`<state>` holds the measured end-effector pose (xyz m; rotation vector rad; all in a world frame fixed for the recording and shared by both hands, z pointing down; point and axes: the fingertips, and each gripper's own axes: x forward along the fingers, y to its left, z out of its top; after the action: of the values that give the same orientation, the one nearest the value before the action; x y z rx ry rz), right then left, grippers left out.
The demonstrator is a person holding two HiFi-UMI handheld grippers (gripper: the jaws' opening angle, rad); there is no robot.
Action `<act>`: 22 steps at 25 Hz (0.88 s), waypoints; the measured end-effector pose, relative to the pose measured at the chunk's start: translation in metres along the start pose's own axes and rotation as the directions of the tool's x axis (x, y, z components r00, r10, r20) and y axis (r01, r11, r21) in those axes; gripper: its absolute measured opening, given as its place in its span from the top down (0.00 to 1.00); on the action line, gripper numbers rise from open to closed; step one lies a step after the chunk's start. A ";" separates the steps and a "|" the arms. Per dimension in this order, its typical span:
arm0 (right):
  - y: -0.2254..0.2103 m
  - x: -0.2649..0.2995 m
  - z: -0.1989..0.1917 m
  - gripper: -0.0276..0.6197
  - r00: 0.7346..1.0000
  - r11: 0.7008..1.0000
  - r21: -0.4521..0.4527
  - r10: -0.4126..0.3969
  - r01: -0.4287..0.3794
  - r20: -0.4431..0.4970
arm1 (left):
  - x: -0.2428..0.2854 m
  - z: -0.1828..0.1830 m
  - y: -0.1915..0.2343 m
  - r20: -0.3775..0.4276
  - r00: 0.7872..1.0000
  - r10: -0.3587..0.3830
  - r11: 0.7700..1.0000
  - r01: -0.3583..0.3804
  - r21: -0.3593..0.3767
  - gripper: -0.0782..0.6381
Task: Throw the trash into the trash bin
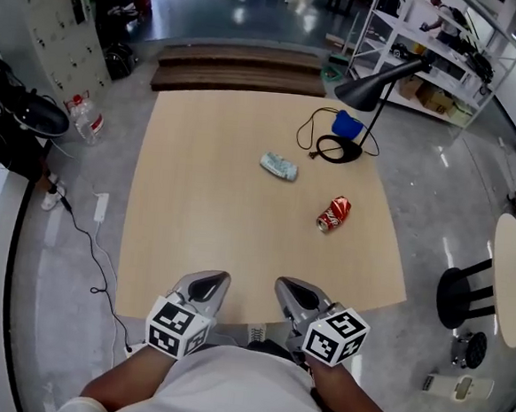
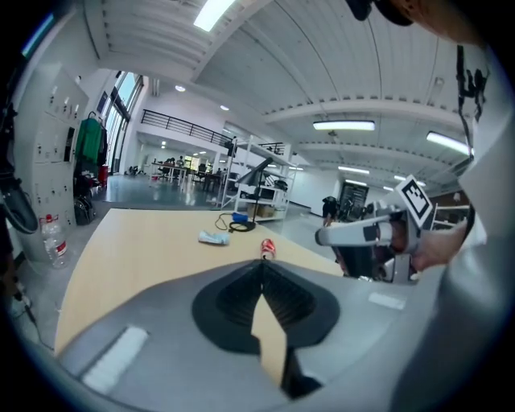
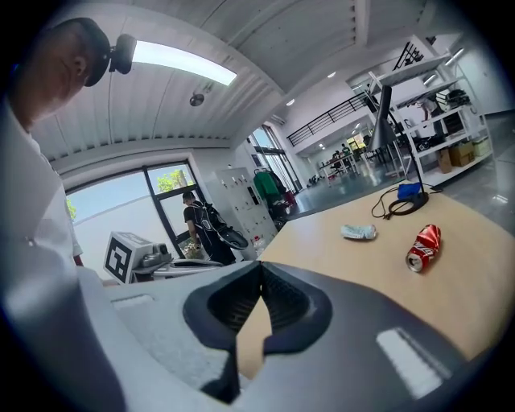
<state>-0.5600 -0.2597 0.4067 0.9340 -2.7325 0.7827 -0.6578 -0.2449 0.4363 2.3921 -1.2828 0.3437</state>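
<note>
Found grey left gripper (image 1: pixel 207 286) and grey right gripper (image 1: pixel 297 293) side by side over the near edge of the light wooden table (image 1: pixel 194 231), both clenched tip to tip, grasping nothing. Located crushed red drink can (image 1: pixel 334 214) right of centre, well apart from both. Located crumpled pale blue-white wrapper (image 1: pixel 279 166) farther, left of the can. Noted black desk lamp (image 1: pixel 367 90) at far right.
</note>
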 end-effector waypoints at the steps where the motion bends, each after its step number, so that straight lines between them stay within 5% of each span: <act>1: -0.007 0.003 0.001 0.95 1.000 1.000 0.000 0.011 -0.011 -0.007 | 0.006 0.001 0.001 0.000 1.000 0.014 1.000 -0.014 -0.002 0.88; 8: -0.071 0.032 -0.006 0.95 0.994 0.996 0.054 0.077 -0.073 -0.078 | 0.049 0.005 0.017 -0.007 0.991 0.132 0.991 -0.132 -0.014 0.88; 13: -0.118 0.066 -0.020 0.95 0.978 0.995 -0.006 0.100 -0.103 -0.180 | 0.078 -0.005 0.034 -0.041 0.979 0.199 0.977 -0.202 -0.069 0.88; 18: -0.164 0.113 -0.015 0.95 0.969 0.965 -0.246 0.029 -0.092 -0.246 | 0.098 -0.009 0.041 -0.066 0.968 0.242 0.966 -0.247 -0.078 0.88; 22: -0.198 0.156 -0.001 0.87 0.957 0.856 -0.510 -0.069 -0.087 -0.281 | 0.105 -0.008 0.043 -0.078 0.963 0.258 0.961 -0.264 -0.083 0.88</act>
<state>-0.5639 -0.4740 0.5392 0.6250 -2.4792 0.1334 -0.6362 -0.3403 0.4951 2.1195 -1.5515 0.4256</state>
